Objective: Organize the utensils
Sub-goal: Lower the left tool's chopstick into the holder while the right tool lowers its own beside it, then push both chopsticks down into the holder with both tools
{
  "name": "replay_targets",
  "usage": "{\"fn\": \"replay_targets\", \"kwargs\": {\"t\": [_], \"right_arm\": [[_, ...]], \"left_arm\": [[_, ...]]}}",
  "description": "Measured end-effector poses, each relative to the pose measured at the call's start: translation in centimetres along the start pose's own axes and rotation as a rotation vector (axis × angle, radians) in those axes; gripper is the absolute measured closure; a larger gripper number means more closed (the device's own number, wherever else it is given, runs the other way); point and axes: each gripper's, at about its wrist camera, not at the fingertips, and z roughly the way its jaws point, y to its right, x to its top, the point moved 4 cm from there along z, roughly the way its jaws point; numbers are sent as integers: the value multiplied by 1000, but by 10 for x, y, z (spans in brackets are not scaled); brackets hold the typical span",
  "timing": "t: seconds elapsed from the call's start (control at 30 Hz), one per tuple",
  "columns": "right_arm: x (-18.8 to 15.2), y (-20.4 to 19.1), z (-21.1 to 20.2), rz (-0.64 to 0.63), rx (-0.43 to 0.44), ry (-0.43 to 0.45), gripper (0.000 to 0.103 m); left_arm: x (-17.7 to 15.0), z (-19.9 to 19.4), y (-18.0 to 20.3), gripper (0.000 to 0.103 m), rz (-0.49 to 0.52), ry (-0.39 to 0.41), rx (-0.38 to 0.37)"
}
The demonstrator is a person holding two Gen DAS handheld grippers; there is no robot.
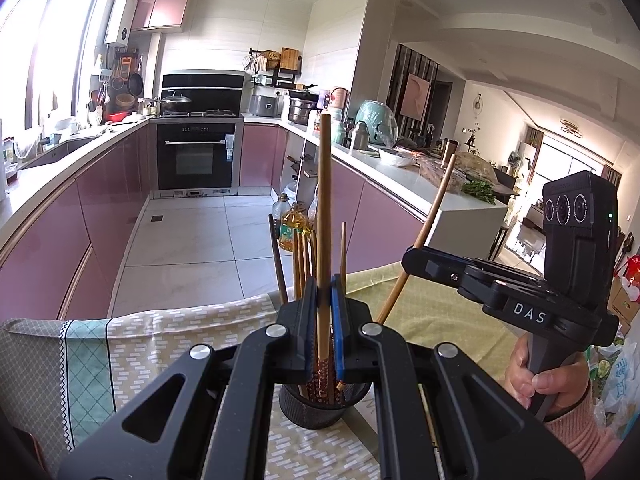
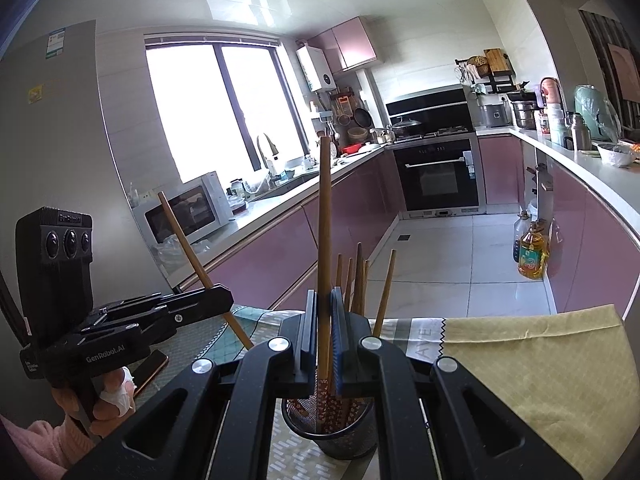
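Standing between both tongs [image 1: 325, 296] [image 2: 324, 308], chopsticks [image 1: 323, 216] over holder [image 2: 332, 436].

- Chopsticks [image 1: 323, 220]: matt wood, patterned lower ends.
- Holder cup [image 2: 332, 428]: dark metal mesh.
- Tablecloth [image 1: 168, 344]: woven cloth, matt.
- Cabinet fronts [image 2: 276, 252]: glossy pink.
- Left gripper [image 1: 325, 300]: matt black plastic.

The left hand-held gripper [image 1: 324, 320] is black with blue pads [image 1: 337, 332]; the right hand-held gripper [image 2: 323, 328] matches. Each grips a tan wooden chopstick [image 1: 323, 216] whose lower end bears a dark red floral print. The mesh holder [image 2: 332, 432] is black. The tabletop cloth [image 1: 168, 344] is olive with white dashes, edged by a teal diamond-check band [image 1: 86, 364]; a plain yellow-green cloth [image 2: 540, 364] lies beside it. Kitchen cabinets [image 1: 100, 208] are glossy mauve-pink.
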Motion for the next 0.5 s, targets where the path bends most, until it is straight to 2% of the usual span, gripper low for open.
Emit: {"fn": "replay_targets", "kwargs": {"t": [0.5], "right_arm": [[-5,3,14,9,-4,-32,97]], "left_arm": [[-5,16,-3,95,-1,-49,-6]]}}
